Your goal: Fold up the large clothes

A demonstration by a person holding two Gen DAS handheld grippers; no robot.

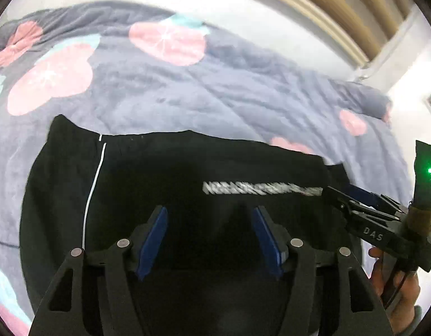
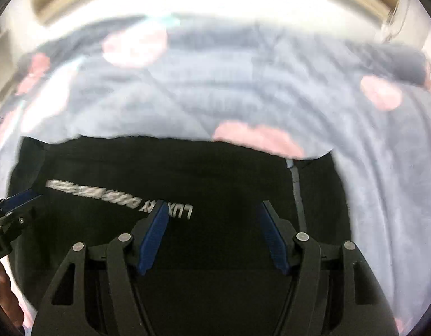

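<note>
Garment flat on blanket, lettering running crosswise; both grippers' jaws apart.

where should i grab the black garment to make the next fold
Probably the two far corners of the black garment, where its straight far edge meets the blanket. It lies flat, so the edge is the only part the fingers can slide under. Both grippers hover open above it: the left gripper suits the corner by the white stripe, the right gripper the opposite corner, coming from above.
</note>
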